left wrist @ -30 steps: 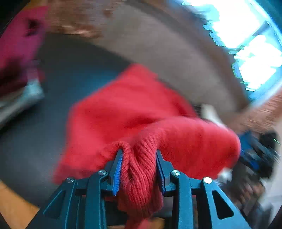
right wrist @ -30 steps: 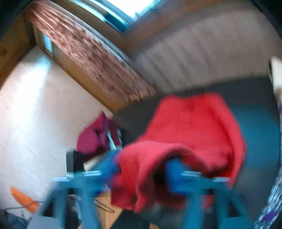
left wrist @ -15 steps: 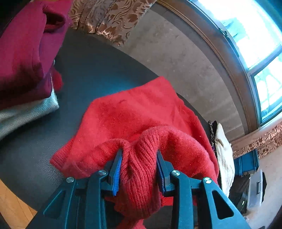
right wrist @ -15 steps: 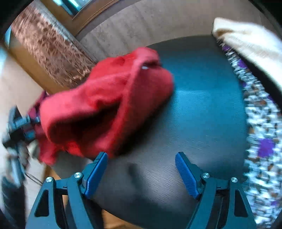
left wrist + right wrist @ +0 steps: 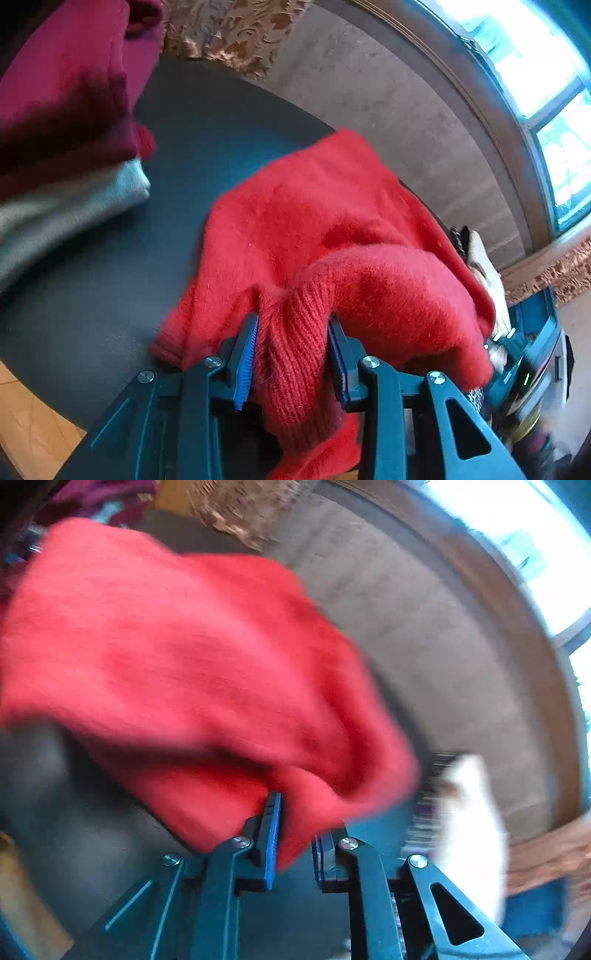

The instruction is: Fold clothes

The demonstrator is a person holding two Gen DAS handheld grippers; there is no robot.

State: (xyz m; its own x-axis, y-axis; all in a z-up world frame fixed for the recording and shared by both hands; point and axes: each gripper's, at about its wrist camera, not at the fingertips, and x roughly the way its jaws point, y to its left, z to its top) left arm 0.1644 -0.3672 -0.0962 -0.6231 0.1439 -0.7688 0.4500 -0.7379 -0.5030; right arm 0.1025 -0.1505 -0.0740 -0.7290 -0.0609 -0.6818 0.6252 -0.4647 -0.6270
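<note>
Holding a bunch of ribbed knit tight between its two blue pads, the left gripper (image 5: 291, 354) has a firm pinch on the red sweater (image 5: 314, 236). The ribbed part looks like a cuff or a hem, but I cannot tell which.

Most of the sweater lies in front of this gripper, spread out on the dark round counter (image 5: 92, 288). One thick fold humps up from the pinch and runs off to the right.

The right gripper (image 5: 295, 834) has its pads close together with a bit of the red sweater (image 5: 177, 646) between them. That view is very blurry, so the hold looks like a pinch, but how firm it is I cannot say. From this side, the sweater lies up and to the left of the gripper.

A dark red pile and a folded gray piece (image 5: 66, 206) sit at the far left of the counter, well apart from the sweater. A white cloth (image 5: 472, 823) lies near the right gripper.

My guess is that the sweater is only partly folded. The loose part lies ahead of both grippers, so the held edge should go forward over it. Both sit about as near, so they should move together.
</note>
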